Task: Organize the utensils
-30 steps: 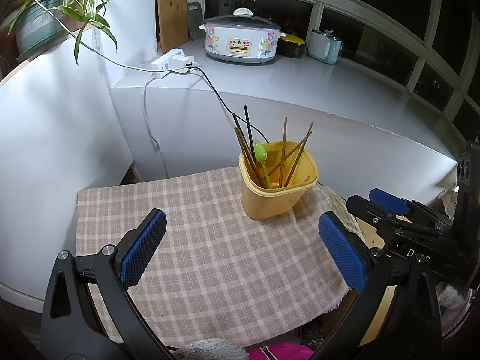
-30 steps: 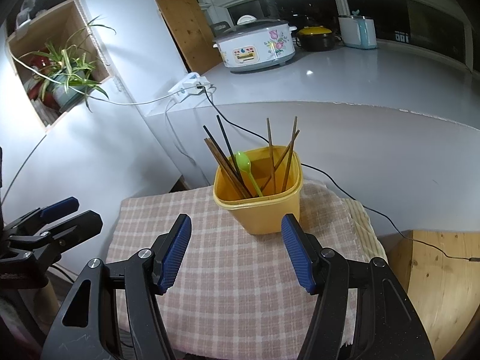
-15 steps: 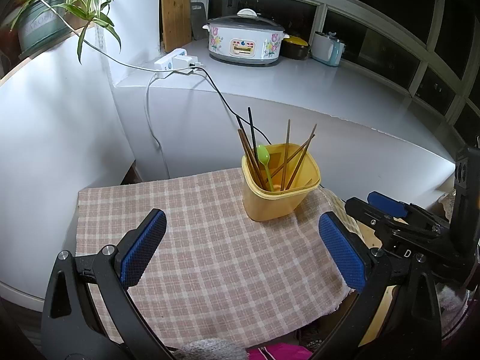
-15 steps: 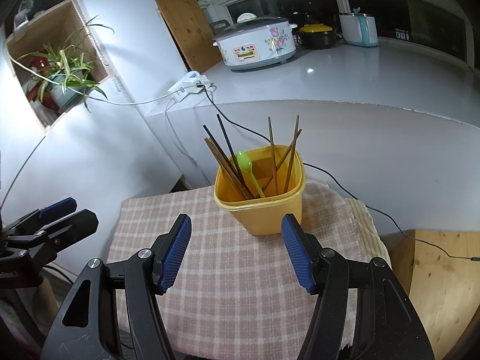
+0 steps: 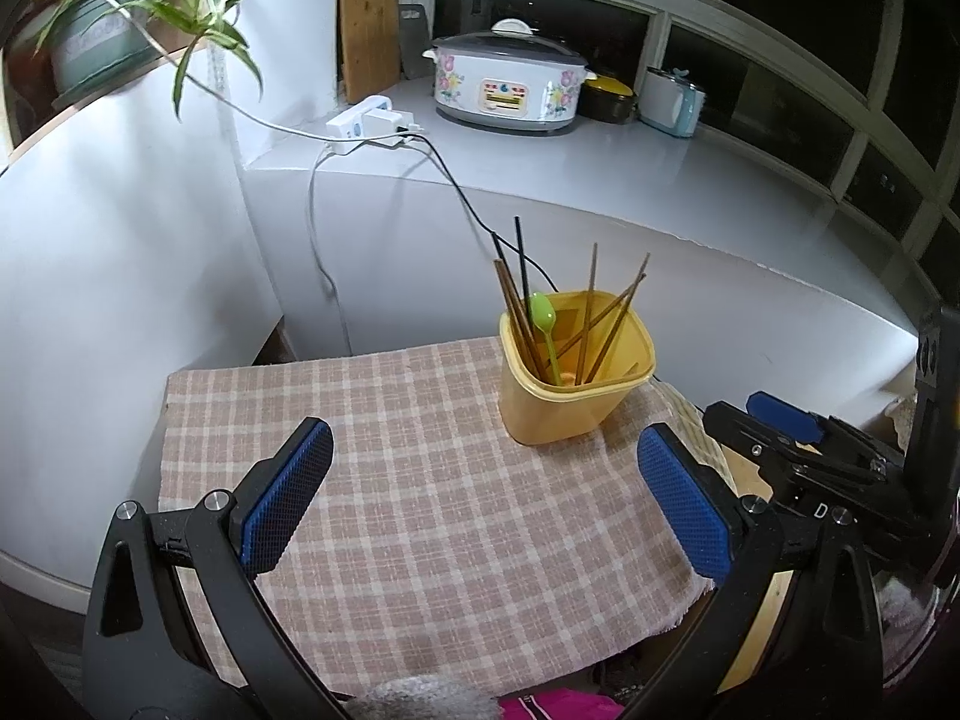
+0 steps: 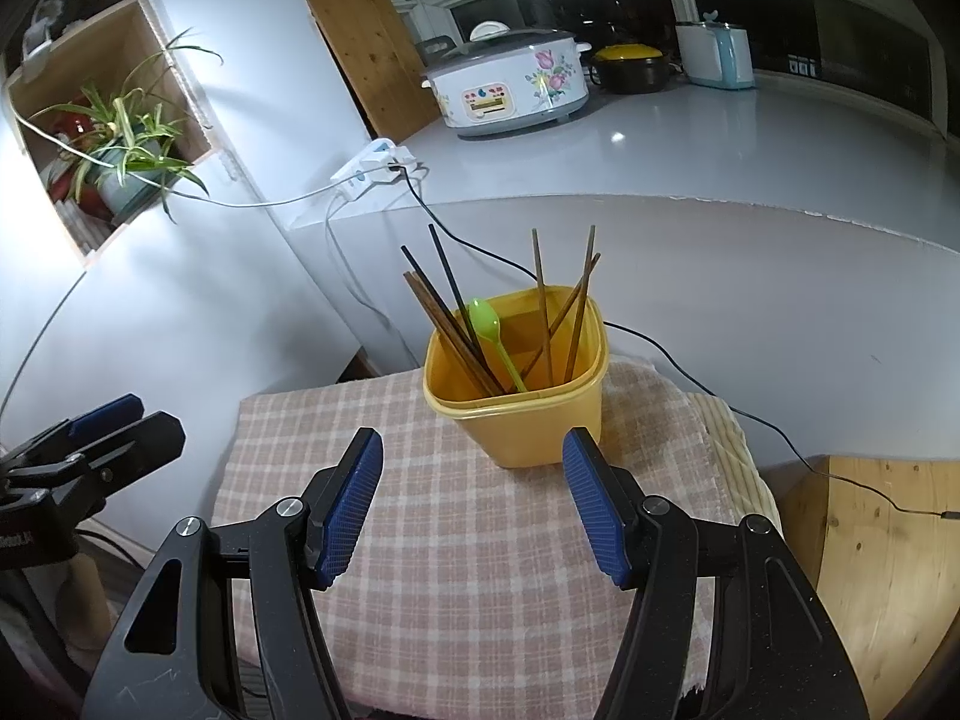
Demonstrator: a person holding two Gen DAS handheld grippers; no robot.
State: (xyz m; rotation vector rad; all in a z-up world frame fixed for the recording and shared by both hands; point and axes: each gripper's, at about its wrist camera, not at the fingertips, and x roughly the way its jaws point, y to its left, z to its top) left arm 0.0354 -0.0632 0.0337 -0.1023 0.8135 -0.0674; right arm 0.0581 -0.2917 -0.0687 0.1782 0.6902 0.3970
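Item: yellow holder (image 6: 528, 414), standing upright toward the far right of the checked cloth (image 6: 456, 570) that covered the desk. In the holder: a sheaf of dark and brown chopsticks (image 6: 450, 324) leaning to its left wall, more brown chopsticks (image 6: 564, 312) crossed against its right wall, and one green spoon (image 6: 489, 330), bowl upward, between the two groups.

Tools: my right tool (image 6: 474, 501) hung just short of the holder, pads apart and gripping nothing. My left tool (image 5: 480, 498) hung farther back from the holder, spread wider, also empty.

Step, as I judged it: the utensils looked already gathered, and nothing loose lay on the cloth around the holder. Any next move would call for a narrow pinch on a single stick above the rim, without tipping the holder.

Not made out: the lower ends of the utensils inside the holder, the holder's floor, and the exact count of chopsticks. The near edge of the cloth was cut off by my tools.
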